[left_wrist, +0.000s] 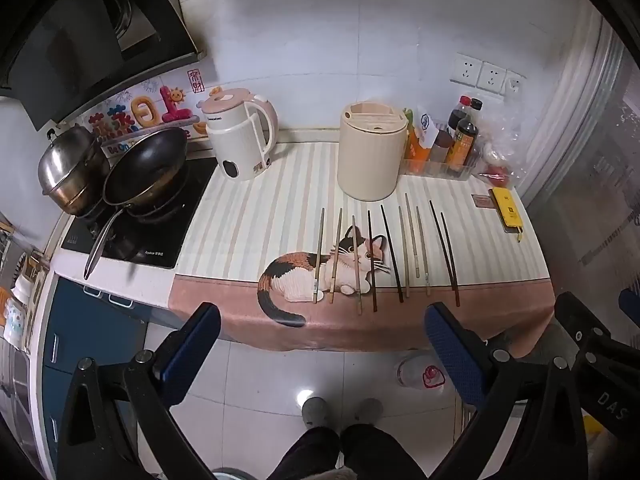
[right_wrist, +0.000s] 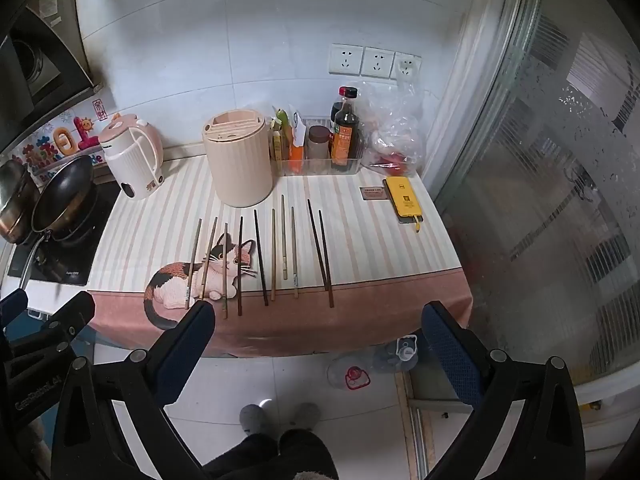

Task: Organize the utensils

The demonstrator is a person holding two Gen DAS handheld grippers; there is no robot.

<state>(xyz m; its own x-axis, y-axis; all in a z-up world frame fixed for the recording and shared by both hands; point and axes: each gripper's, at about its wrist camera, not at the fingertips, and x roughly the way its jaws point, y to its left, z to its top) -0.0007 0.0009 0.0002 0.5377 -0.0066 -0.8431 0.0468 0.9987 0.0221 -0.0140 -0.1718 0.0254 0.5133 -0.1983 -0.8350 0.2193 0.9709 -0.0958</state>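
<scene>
Striped cloth covers the worktop (right_wrist: 380, 240), where chopsticks (right_wrist: 262, 258) are laid apart for sorting before the holder (right_wrist: 238, 160). Both grippers, left (left_wrist: 322, 354) and right (right_wrist: 318, 350), are held back, jaws released and empty.

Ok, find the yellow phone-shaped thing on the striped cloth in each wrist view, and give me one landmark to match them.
Left wrist: yellow device lies at the cloth's far right, right of the chopsticks.
Right wrist: yellow device sits right of centre, below the clear tray of bottles.
Shared landmark: the cream utensil holder behind the chopsticks.
</scene>
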